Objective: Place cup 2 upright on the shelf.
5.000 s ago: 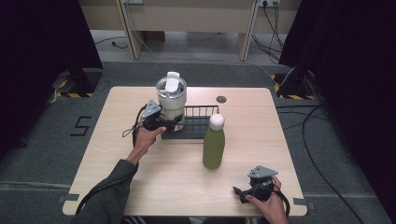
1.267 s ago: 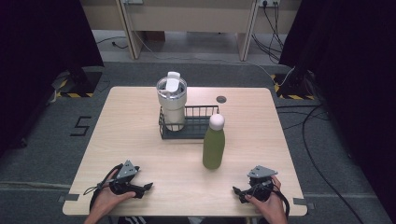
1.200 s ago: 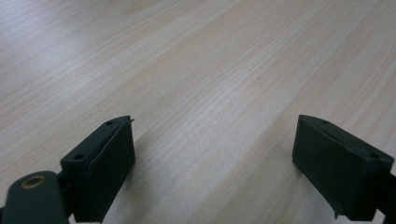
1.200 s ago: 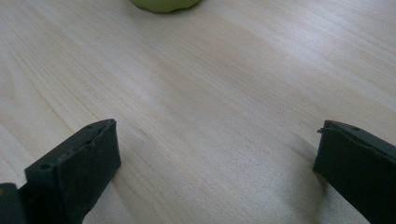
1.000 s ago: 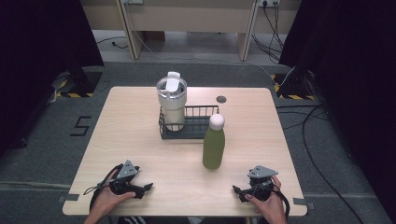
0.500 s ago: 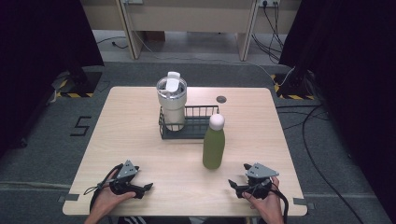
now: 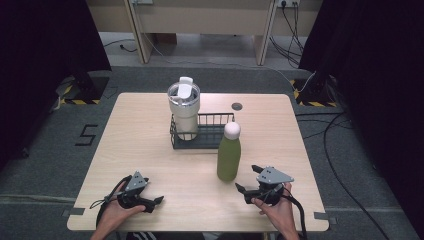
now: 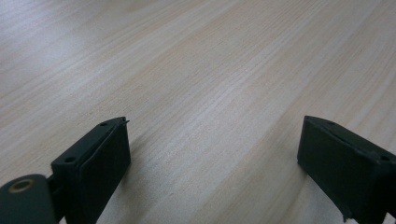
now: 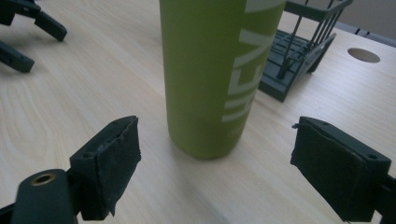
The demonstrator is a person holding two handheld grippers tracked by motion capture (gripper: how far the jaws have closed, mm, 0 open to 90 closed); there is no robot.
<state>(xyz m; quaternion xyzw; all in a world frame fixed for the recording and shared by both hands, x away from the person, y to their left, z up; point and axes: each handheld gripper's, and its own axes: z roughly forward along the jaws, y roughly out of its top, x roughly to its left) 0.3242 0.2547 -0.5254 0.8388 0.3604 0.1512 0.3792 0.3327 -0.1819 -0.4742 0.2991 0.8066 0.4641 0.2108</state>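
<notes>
A green bottle (image 7: 228, 159) with a white cap stands upright on the wooden table (image 7: 145, 145), in front of a black wire basket (image 7: 212, 134). A white tumbler (image 7: 183, 107) with a clear lid stands in the basket's left end. My right gripper (image 7: 248, 178) hovers just right of the bottle's base, pointing at it. In the right gripper view the bottle (image 9: 215, 70) stands just beyond the jaws (image 9: 215, 163); they have just been closing a little, are still open, and nothing is between them. My left gripper (image 7: 155, 202) rests open near the front left edge, over bare wood (image 8: 212, 158).
A round cable hole (image 7: 236, 106) lies in the table behind the basket. The right gripper view catches the left gripper (image 9: 28, 32) far off across the table. Cables trail on the grey floor (image 7: 350, 150) to the right; dark curtains flank both sides.
My right gripper has lifted off the table and moved slightly toward the green bottle. The left gripper, bottle, tumbler and basket have not moved.
</notes>
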